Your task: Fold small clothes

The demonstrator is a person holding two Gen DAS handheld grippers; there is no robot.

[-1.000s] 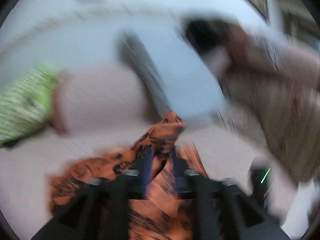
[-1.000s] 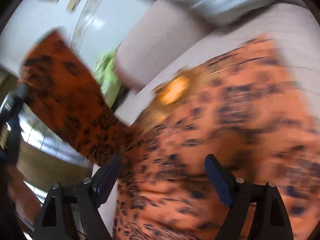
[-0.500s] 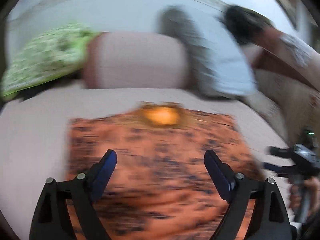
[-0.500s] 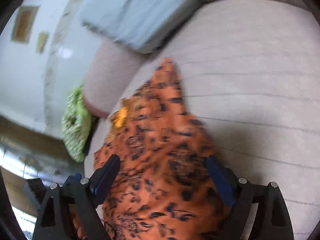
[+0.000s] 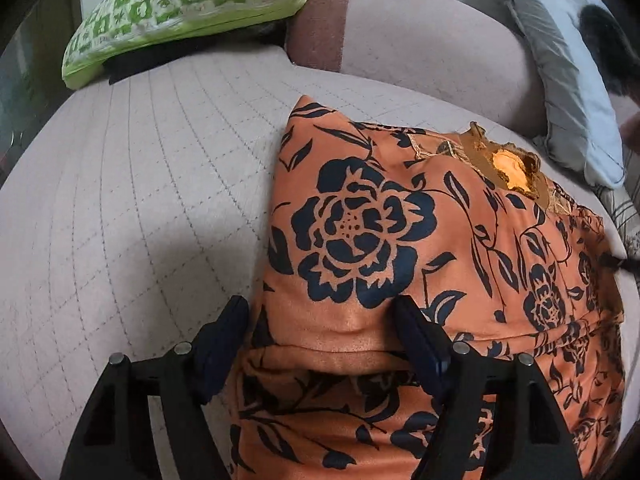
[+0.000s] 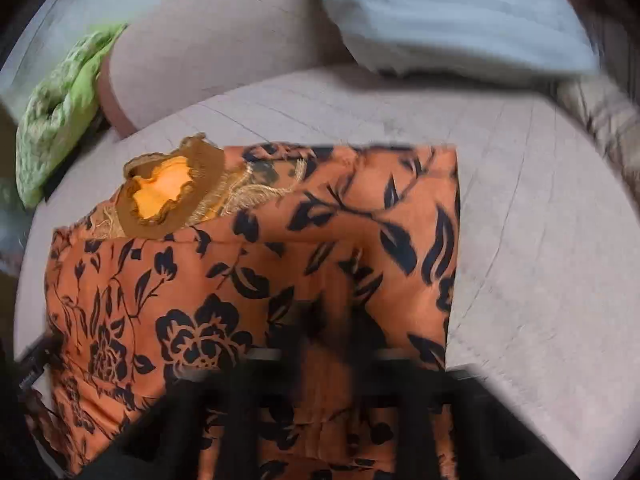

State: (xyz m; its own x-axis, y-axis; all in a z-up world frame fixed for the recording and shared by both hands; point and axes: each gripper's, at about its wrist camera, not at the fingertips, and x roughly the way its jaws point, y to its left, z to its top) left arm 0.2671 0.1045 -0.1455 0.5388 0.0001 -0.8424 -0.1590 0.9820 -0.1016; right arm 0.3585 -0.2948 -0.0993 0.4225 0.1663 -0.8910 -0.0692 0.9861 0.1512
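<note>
An orange garment with a black flower print (image 5: 400,248) lies on the quilted pinkish sofa seat (image 5: 132,200). Its embroidered neckline with a yellow lining (image 5: 512,168) faces the backrest. My left gripper (image 5: 320,328) is open, its jaws straddling the garment's left part at a fold. In the right wrist view the garment (image 6: 280,260) fills the centre. My right gripper (image 6: 324,344) is blurred; its fingers stand close together on the garment's near right part and seem shut on the cloth.
A green and white patterned cushion (image 5: 180,4) lies at the sofa's far left. A grey-blue pillow (image 5: 572,80) leans at the back right; it also shows in the right wrist view (image 6: 448,12). The pink backrest (image 5: 420,44) runs behind the garment.
My left gripper let go of the garment and now stands open over its left part. The garment has dropped flat onto the seat. My right gripper's jaws have closed on the cloth.
</note>
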